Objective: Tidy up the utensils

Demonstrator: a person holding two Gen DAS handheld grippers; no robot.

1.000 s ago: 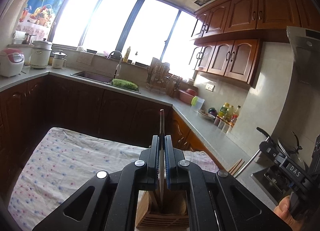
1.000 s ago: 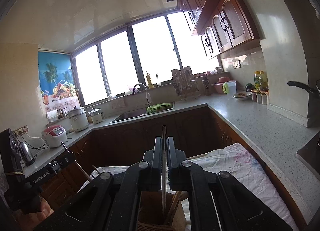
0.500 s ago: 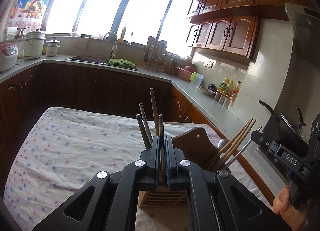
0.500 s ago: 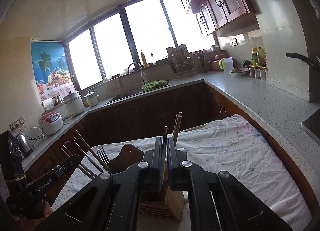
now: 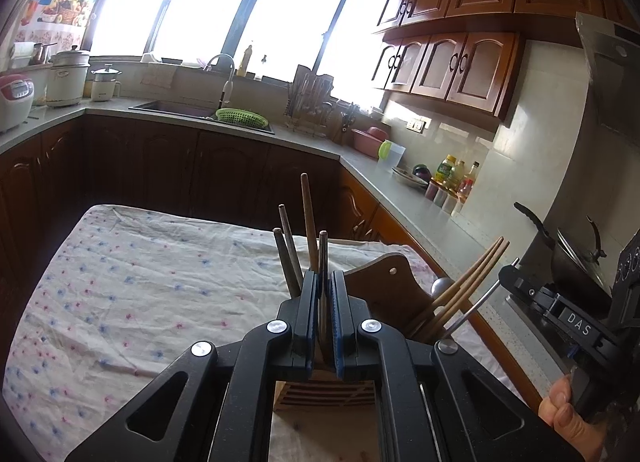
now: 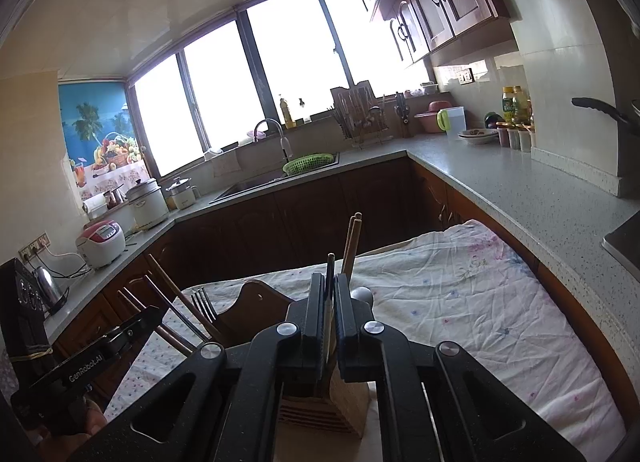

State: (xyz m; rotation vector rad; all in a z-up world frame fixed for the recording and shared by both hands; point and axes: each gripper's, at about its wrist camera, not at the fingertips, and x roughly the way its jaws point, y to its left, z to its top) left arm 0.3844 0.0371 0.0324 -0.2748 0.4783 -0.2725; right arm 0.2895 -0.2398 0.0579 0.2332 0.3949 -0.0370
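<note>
Over the floral-cloth surface (image 5: pixel 140 282), we seat 2 slim utensils in the slatted wooden utensil holder (image 5: pixel 324 394). The left claw (image 5: pixel 323 282) and right claw (image 6: pixel 329 282), both narrow, have just been easing open, with the dark metal handle (image 5: pixel 323 246) and the thin black handle (image 6: pixel 330 262) between their jaws. We should open fully, then lift straight up. Pale wooden chopsticks (image 5: pixel 468 282) and steel forks (image 6: pixel 202 302) lean in the holder

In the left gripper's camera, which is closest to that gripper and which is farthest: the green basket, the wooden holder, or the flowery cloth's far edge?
1. Wooden holder: right under and just past the left gripper.
2. Flowery cloth, far edge: farther out, on the table.
3. Green basket: farthest, by the sink under the window.
</note>
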